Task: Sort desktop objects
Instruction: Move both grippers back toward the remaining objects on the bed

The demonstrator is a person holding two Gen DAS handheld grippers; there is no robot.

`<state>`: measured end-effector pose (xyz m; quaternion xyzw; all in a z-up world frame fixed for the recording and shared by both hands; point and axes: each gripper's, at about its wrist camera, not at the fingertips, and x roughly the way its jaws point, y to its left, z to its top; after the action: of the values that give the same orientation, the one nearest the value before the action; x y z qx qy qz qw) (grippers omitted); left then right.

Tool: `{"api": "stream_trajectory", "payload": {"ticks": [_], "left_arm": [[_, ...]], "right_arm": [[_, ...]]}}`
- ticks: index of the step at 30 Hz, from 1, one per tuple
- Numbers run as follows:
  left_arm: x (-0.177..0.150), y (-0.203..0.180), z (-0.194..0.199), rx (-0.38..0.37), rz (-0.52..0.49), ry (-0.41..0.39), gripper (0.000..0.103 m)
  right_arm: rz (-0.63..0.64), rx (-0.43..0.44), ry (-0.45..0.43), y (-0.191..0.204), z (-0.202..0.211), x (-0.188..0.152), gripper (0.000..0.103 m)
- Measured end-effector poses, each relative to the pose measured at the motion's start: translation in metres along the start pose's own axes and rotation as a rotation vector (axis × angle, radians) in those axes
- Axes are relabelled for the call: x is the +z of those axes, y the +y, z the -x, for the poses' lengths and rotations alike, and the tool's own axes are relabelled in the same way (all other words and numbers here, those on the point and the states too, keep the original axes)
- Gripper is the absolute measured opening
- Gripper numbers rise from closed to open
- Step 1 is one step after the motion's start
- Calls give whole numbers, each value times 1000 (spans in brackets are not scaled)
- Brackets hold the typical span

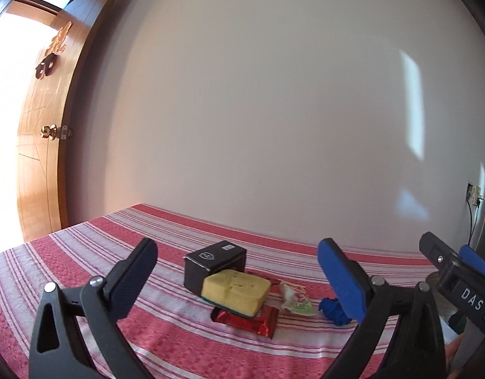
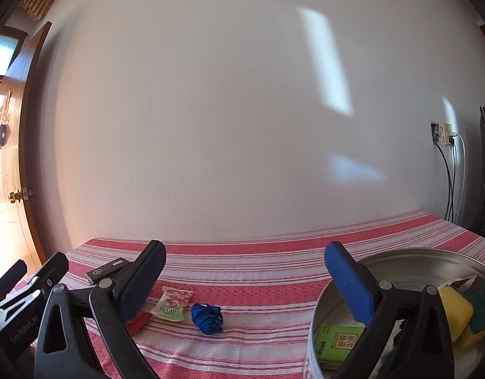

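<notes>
In the left wrist view my left gripper is open and empty above the striped cloth. Ahead of it a yellow sponge lies on a red foil packet, in front of a black box. A Pulada snack packet and a crumpled blue cloth lie to the right. In the right wrist view my right gripper is open and empty. The snack packet and blue cloth lie ahead. A metal bowl at right holds a green packet and a yellow-green sponge.
The table wears a red and white striped cloth and stands against a pale wall. A wooden door is at far left. A wall socket with cables is at far right. The right gripper's body shows in the left view.
</notes>
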<state>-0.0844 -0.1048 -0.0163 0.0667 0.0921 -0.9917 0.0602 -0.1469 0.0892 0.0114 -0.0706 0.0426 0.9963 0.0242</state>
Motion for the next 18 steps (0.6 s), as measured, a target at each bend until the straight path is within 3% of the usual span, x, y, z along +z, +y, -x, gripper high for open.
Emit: {"api": "stream_trajectory", "payload": {"ticks": [8,14,18], "left_arm": [[6,51,-28,139,29,70,102],[0,79,-50,112,159,182,102],[-4,77,-59,75,154,224,102]], "right_arm": [[65,80,144,29,-32,-13,102],[69,96,255,40,-59,-19,102],[92,69,354,43,-83,-29,102]]}}
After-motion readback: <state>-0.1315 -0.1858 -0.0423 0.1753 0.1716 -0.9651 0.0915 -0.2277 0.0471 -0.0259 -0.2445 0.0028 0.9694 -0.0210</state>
